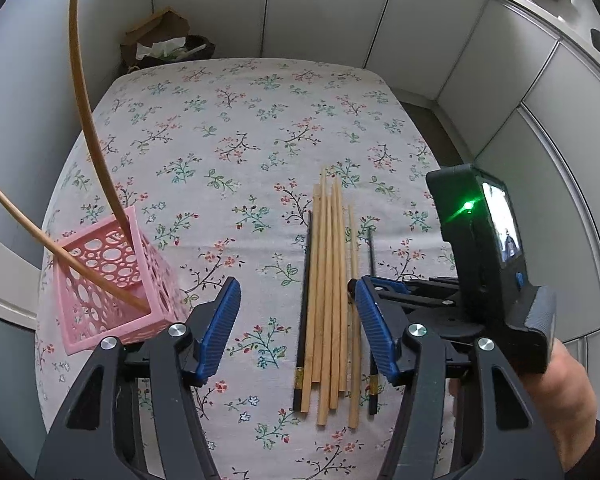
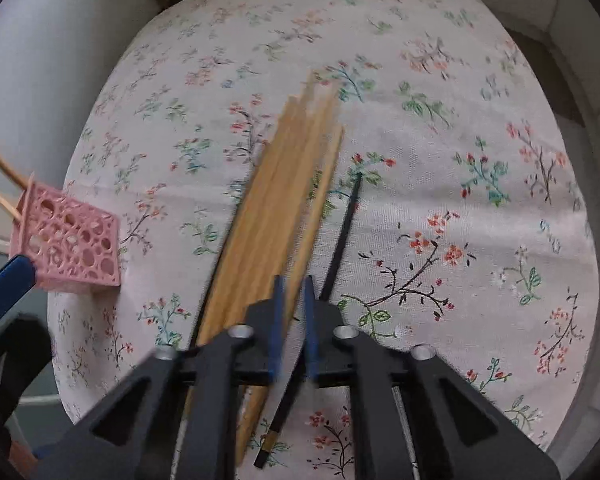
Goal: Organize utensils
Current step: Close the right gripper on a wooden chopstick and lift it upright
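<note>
A bundle of wooden chopsticks (image 1: 328,280) (image 2: 268,208) lies on the floral tablecloth (image 1: 240,140), with a black chopstick (image 1: 305,304) on its left side and another black chopstick (image 2: 340,236) on its right. My right gripper (image 2: 293,304) points down at the bundle's right edge, its blue pads shut on one wooden chopstick; the picture is blurred there. My left gripper (image 1: 296,312) hovers open over the near end of the bundle and holds nothing. A pink perforated basket (image 1: 112,280) (image 2: 72,248) stands at the left with two wooden chopsticks (image 1: 88,120) leaning out of it.
The right gripper's body (image 1: 480,240), with a green light, stands close beside my left gripper's right finger, and a hand (image 1: 568,392) holds it. A brown paper bag (image 1: 160,40) sits beyond the table's far edge. White cabinet doors (image 1: 500,80) line the back and right.
</note>
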### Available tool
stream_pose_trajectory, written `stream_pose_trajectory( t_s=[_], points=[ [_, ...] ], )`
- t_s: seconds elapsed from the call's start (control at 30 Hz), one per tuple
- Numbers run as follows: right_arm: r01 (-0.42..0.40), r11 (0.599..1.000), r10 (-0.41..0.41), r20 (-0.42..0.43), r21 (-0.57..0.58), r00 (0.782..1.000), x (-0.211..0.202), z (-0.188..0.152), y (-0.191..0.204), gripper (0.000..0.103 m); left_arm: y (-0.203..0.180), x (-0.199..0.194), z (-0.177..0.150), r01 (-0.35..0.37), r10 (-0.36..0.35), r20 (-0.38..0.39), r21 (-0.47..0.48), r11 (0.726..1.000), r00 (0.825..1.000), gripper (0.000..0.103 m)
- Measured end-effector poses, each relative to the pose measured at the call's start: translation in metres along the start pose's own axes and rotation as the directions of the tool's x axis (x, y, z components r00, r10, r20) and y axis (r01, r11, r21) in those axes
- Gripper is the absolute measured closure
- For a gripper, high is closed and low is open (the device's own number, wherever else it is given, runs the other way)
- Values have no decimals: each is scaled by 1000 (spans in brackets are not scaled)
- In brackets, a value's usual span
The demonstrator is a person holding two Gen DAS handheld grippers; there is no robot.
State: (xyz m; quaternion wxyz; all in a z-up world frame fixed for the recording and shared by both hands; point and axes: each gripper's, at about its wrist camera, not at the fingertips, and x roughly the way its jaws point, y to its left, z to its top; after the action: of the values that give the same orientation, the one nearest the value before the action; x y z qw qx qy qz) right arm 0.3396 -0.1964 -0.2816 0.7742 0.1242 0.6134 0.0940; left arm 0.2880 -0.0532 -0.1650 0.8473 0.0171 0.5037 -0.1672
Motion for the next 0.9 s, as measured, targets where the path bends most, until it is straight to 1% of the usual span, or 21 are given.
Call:
stream_pose_trajectory(
  t_s=[0.13, 0.23, 0.37, 0.43, 0.5, 0.57, 0.6, 0.7, 0.73, 0.8, 0.83, 0.87, 0.9],
  points=[
    [12, 1000, -12, 1, 9, 1000, 1, 0, 1, 92, 1, -2, -1, -1, 1, 4, -5, 1000, 1000, 46],
    [-19, 998, 19, 1, 53, 1000, -5, -4, -3, 96, 2, -2, -1, -1, 1, 3, -13, 1000, 1000, 46],
    [-82, 994, 77, 73, 73, 994, -39, -6, -12, 96, -1, -1, 1, 10, -10, 8, -13, 1000, 1000, 46],
    [-91, 993, 83, 105, 79, 991, -55, -9, -20, 96, -4, 3, 1, 13, -13, 1, -6, 1000, 1000, 48],
    [-87, 993, 75, 139, 81, 987, -71, -12, -28, 96, -10, 10, 2, 21, -21, -17, 2, 1000, 1000, 52],
    [-66, 995, 51, 178, 75, 983, -86, -15, -31, 96, -13, 19, 4, 26, -26, -30, 9, 1000, 999, 56],
    [-64, 995, 48, 201, 74, 979, -95, -15, -34, 96, -15, 23, 5, 22, -21, -30, 12, 1000, 999, 57],
    [-77, 994, 55, 256, 76, 965, -115, -17, -43, 96, -17, 35, 9, 4, -4, -39, 21, 1000, 999, 63],
    [-92, 993, 67, 273, 77, 960, -124, -18, -51, 96, -16, 40, 10, 0, 1, -44, 19, 1000, 999, 65],
    [-113, 990, 85, 292, 82, 953, -129, -20, -53, 96, -12, 52, 13, -14, 15, -65, 8, 1000, 998, 69],
    [-122, 989, 93, 301, 79, 949, -132, -21, -54, 96, -9, 57, 12, -22, 22, -73, 0, 1000, 997, 72],
    [-130, 989, 101, 309, 76, 946, -134, -21, -53, 96, -5, 64, 13, -29, 27, -83, -15, 999, 996, 79],
    [-135, 988, 106, 313, 73, 944, -135, -21, -53, 96, -1, 68, 12, -26, 24, -91, -25, 999, 996, 83]
  ],
)
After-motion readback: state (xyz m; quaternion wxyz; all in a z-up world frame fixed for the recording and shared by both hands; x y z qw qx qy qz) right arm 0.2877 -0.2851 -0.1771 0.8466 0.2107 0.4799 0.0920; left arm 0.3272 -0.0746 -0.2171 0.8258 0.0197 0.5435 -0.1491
